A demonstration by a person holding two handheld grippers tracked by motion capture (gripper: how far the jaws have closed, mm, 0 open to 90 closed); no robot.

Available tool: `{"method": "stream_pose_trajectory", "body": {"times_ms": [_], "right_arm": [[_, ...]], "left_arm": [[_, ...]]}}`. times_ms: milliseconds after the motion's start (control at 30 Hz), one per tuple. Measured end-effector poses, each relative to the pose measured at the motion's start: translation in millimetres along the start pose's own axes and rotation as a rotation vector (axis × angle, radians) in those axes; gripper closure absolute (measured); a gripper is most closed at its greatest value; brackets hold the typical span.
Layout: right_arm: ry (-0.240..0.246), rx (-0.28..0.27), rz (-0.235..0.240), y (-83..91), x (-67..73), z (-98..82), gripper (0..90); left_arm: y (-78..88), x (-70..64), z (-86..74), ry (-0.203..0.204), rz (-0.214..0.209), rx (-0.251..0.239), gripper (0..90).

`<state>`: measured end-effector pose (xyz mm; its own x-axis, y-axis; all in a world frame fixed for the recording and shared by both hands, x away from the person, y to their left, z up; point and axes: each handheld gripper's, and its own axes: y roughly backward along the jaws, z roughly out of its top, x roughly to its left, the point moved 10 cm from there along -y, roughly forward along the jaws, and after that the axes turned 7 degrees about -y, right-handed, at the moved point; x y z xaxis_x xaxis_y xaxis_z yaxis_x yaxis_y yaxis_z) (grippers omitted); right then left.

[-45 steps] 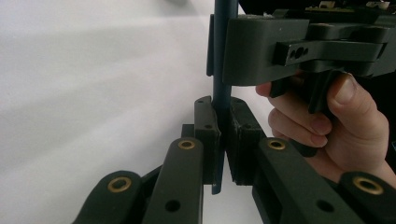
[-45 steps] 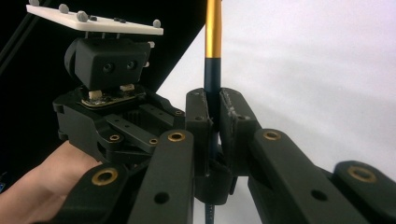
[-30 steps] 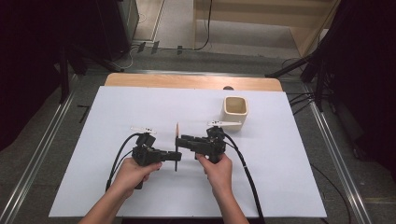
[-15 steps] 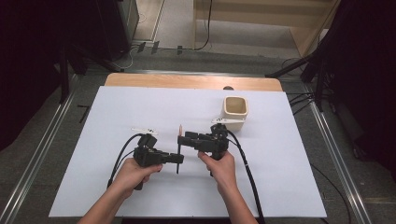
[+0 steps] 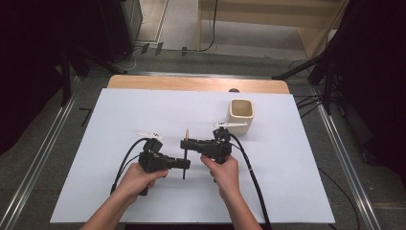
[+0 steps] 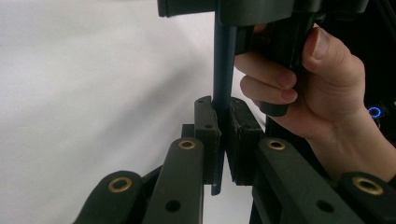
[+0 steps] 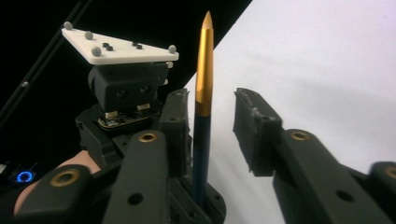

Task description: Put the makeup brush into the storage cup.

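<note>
A pen with a dark blue shaft (image 6: 223, 70) and a gold pointed cap (image 7: 204, 65) is held off the white table, near the middle front in the high view (image 5: 184, 154). My left gripper (image 6: 223, 105) is shut on the shaft's lower part; in the high view it (image 5: 185, 164) reaches in from the left. My right gripper (image 7: 211, 97) is open, its jaws on either side of the pen just below the gold cap, the shaft close to one jaw. From the right in the high view, that gripper (image 5: 185, 143) meets the pen above the left one.
A cream square cup (image 5: 240, 115) stands upright at the back right of the white table (image 5: 143, 110). A black cable (image 5: 253, 182) trails from the right gripper to the front edge, another (image 5: 125, 160) from the left. A wooden strip (image 5: 191, 84) runs along the far edge.
The right hand has shifted slightly. The pen and the left gripper stay where they were.
</note>
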<state>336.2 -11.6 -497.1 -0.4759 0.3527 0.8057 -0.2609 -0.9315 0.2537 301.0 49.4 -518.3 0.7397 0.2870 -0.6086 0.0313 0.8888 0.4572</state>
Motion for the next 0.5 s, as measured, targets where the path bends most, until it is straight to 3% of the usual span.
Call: {"method": "stream_pose_trajectory", "body": {"times_ms": [267,500], "right_arm": [[0.0,0.014,0.009,-2.0,2.4,-2.1,82.5],[-0.011,0.03,0.006,-3.1,2.9,-2.7,83.0]], "left_arm": [[-0.8,1.5,-0.2,0.001,0.005,-0.003,84.6],[-0.9,1.9,-0.8,-0.001,0.006,0.0,84.3]]}}
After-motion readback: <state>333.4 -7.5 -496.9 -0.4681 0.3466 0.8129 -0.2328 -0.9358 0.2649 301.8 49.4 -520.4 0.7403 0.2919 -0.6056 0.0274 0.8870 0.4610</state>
